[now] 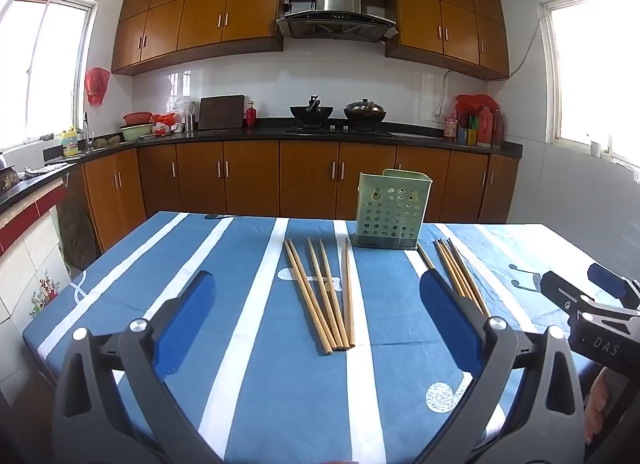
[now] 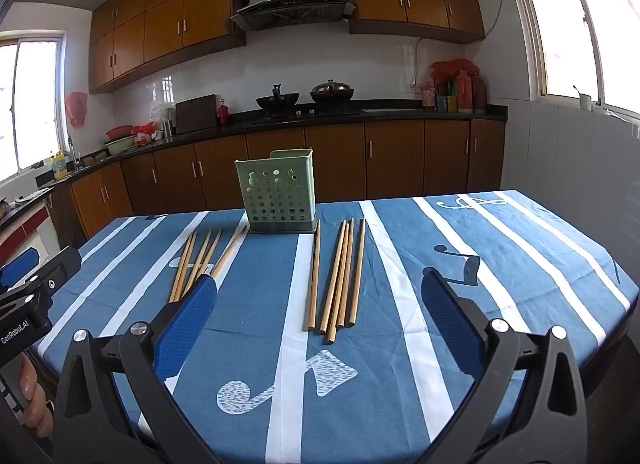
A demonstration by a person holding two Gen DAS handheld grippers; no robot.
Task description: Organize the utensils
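The left gripper (image 1: 316, 292), black with blue pads, hangs with jaws wide apart and nothing between them, above 5 pale wooden chopsticks (image 1: 325, 296) fanned on the blue white-striped tablecloth (image 1: 200, 264). The right gripper (image 2: 318, 292), equally spread and empty, hovers over 5 more wooden chopsticks (image 2: 340, 276). Between both sets, near the far edge, stands an upright pale-green perforated plastic holder (image 2: 278, 192). Gripper bodies read "DAS" and "GenRobot.AI". Bare cloth lies around both sets.
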